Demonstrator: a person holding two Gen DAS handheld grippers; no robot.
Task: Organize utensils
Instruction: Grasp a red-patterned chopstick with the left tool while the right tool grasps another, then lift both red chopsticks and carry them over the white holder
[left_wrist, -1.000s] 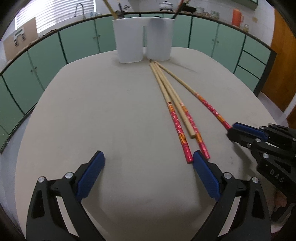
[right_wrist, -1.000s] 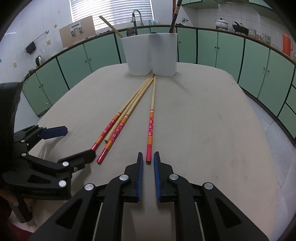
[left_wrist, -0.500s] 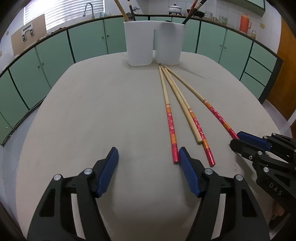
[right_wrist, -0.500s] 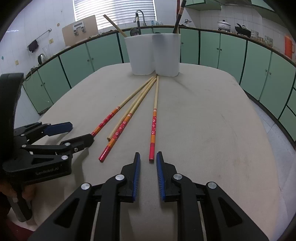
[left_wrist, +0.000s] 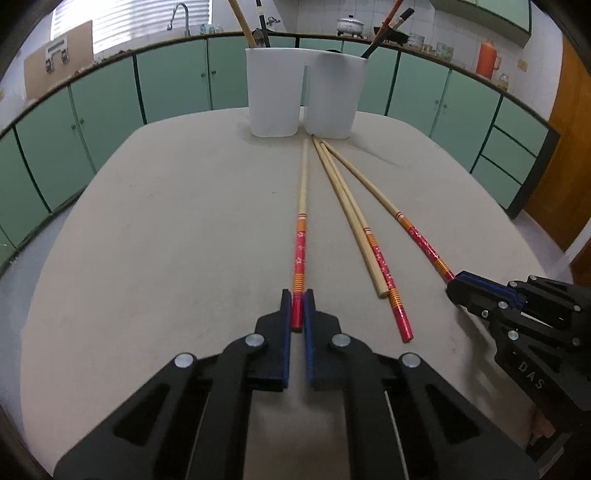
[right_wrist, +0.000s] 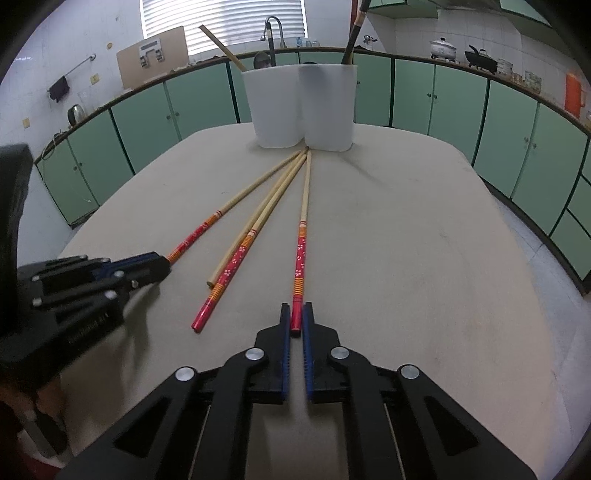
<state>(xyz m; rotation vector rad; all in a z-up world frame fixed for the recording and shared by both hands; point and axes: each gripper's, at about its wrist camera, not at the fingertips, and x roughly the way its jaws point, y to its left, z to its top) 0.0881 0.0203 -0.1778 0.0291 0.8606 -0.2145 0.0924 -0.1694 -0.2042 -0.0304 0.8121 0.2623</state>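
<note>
Four chopsticks lie fanned on the worktop (left_wrist: 155, 229), their bare wooden tips converging just in front of the white two-compartment holder (left_wrist: 306, 96) and their handle ends spreading away from it. The left gripper (left_wrist: 297, 306) has just closed its jaws, and they now pinch the red handle end of the leftmost chopstick (left_wrist: 301, 236); the right gripper (right_wrist: 296, 317) has its jaws pressed onto the red end of the rightmost chopstick (right_wrist: 301, 254), the stick farthest from the leftmost one across the fan. Each grip sits at the very end of a long, thin stick, so the likely trouble is leverage: on lifting, a stick could pivot or slip between the pads, droop at its far tip and miss the holder's opening. The far tips lie close together at the holder's base, so a dragged tip could also knock the two middle sticks, the plain wooden chopstick (left_wrist: 351, 229) and the red-handled chopstick beside it (left_wrist: 388, 280), out of line, or nudge the holder itself. The holder already carries other utensils standing above its rim, which could block a stick coming in at an angle. The worktop is a pale beige, matte, rounded surface, faintly scuffed. Behind the holder run green cabinets (right_wrist: 458, 99) under a counter, with a tap (right_wrist: 271, 33) below a blinded window.
</note>
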